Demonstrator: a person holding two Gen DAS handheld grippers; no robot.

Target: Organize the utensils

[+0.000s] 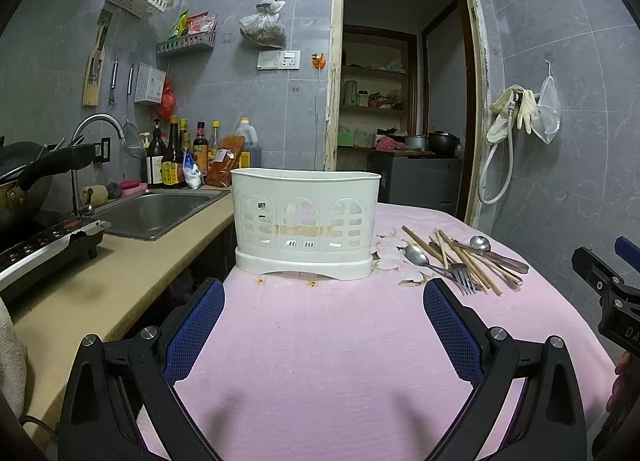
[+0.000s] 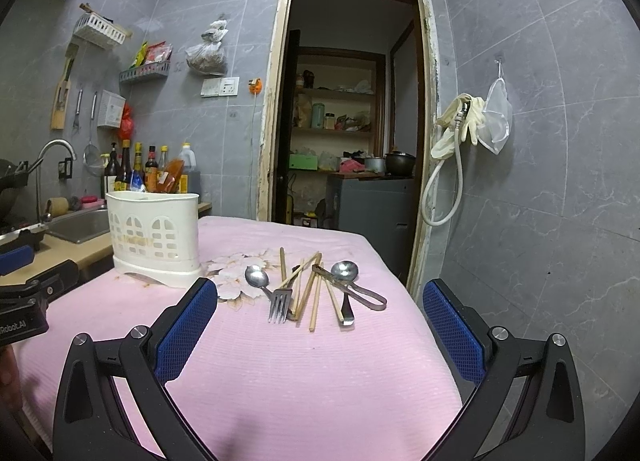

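Two hand-held grippers: left and right, both wide apart, holding nothing.
Utensils: heaped on pink tabletop, beside white caddy.
Writing: "Robot.AI" on left hand-held gripper's body.

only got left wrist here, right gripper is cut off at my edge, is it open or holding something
Observer: The right gripper is open and holds nothing.
Operator: ok where's it pointing
Observer: Straight at the utensil pile, which sits on the cloth between its two fingers as that camera sees it; the fork has its tines toward the gripper.
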